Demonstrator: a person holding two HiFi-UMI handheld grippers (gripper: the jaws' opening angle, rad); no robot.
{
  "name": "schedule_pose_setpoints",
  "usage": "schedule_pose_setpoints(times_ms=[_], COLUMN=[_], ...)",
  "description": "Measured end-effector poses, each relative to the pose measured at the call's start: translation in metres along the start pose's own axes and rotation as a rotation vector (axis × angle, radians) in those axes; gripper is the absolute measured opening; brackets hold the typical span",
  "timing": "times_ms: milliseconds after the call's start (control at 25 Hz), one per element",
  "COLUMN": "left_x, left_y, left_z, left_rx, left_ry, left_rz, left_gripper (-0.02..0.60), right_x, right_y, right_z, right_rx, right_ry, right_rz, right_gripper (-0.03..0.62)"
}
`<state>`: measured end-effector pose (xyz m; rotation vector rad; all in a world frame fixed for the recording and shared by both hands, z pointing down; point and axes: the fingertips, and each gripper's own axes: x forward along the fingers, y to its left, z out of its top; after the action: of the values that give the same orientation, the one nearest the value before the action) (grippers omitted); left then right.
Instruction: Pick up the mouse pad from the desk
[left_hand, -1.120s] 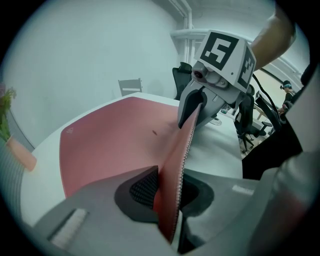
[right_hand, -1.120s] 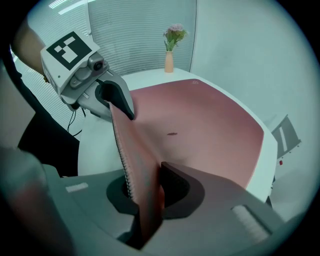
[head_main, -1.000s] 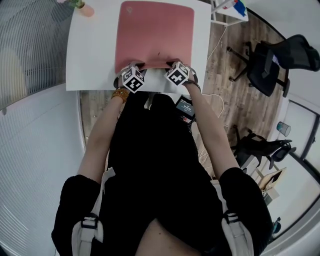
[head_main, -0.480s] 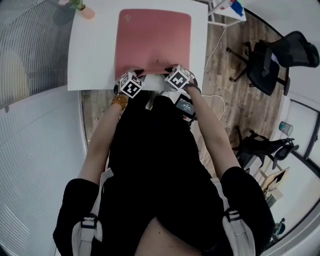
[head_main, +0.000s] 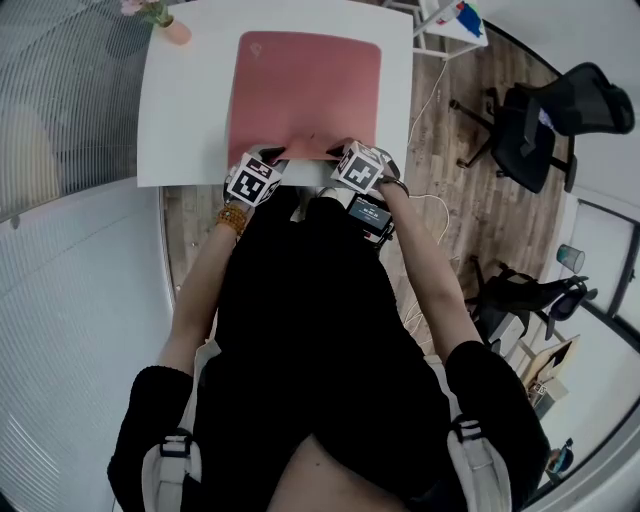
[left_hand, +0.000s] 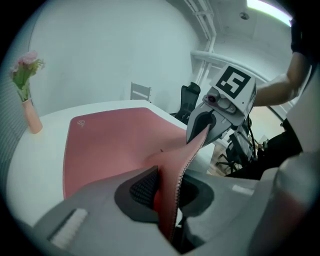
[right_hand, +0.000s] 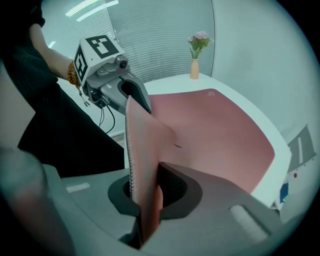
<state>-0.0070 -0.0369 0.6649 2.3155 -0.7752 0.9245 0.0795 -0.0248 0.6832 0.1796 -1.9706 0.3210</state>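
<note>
White desk (head_main: 185, 110) under pink mouse pad (head_main: 305, 90); wood-plank floor (head_main: 450, 165).

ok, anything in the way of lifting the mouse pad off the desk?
Nothing visible. The left gripper and right gripper are both shut on the mouse pad at its raised near edge. Its top is bare; the flower vase stands clear of it at the far left corner of the desk.
</note>
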Motion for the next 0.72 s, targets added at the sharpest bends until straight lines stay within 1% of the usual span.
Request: schedule_pose_setpoints(times_ms=[120, 280, 360, 440, 520, 720], left_x=[-0.009, -0.021, -0.026, -0.031, -0.035, -0.045], left_y=[-0.003, -0.004, -0.005, -0.006, -0.008, -0.014], left_z=[0.004, 0.012, 0.017, 0.02, 0.023, 0.032], left_rx=[-0.035, -0.057, -0.091, -0.141, -0.176, -0.203], left_ry=[-0.022, -0.038, -0.063, -0.096, -0.113, -0.129], left_rz=[-0.037, -0.048, -0.053, -0.066, -0.079, -0.097], left_gripper=[0.052, 0.052, 0.052, 0.054, 0.054, 0.052], right_x=[-0.008, -0.019, -0.024, -0.03, -0.036, -0.052], right_y=[0.004, 0.007, 0.005, 0.005, 0.007, 0.009], right_z=[0.006, 0.014, 0.019, 0.024, 0.026, 0.032], right_rx=[0.005, 0.03, 0.065, 0.082, 0.078, 0.058], right_ry=[-0.022, -0.054, -0.081, -0.099, -0.099, -0.106], right_rz=[0.006, 0.009, 0.006, 0.004, 0.005, 0.013], right_gripper=[0.041, 0.041, 0.041, 0.041, 0.041, 0.041])
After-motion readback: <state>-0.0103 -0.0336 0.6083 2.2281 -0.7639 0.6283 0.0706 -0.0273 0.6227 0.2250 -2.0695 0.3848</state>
